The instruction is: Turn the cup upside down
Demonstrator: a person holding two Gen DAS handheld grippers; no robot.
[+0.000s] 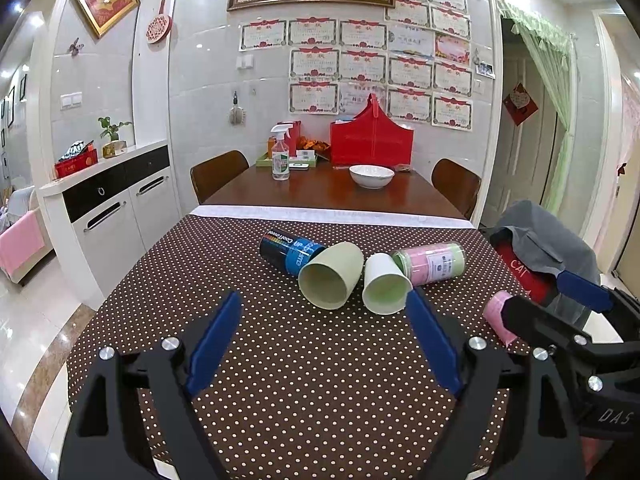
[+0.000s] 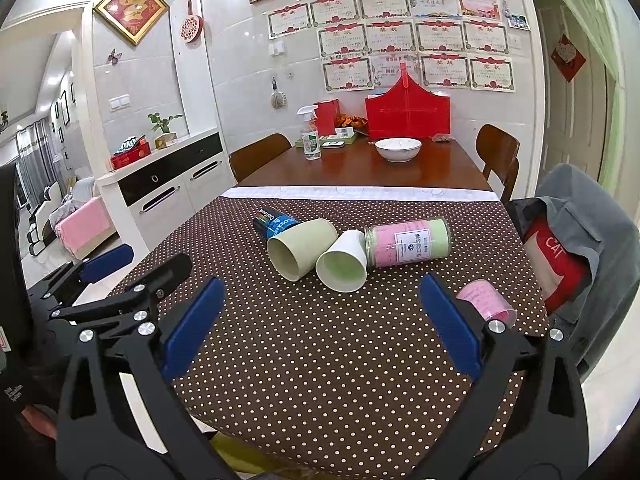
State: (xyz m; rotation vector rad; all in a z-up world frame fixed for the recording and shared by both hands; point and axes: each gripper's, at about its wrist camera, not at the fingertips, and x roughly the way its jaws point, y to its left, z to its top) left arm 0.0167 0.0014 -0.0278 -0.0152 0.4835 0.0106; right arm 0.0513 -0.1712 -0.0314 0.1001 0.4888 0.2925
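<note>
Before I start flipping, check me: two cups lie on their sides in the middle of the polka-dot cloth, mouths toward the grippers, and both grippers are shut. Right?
Not quite: both grippers are open. The left gripper and the right gripper each show blue pads spread wide in their own wrist views. The rest holds: the beige cup and the white paper cup lie on their sides on the polka-dot cloth, mouths toward the grippers.

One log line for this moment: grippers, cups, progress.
left gripper: open, empty | right gripper: open, empty | beige cup: on side | white cup: on side | pink cup: on side | flip: not started
</note>
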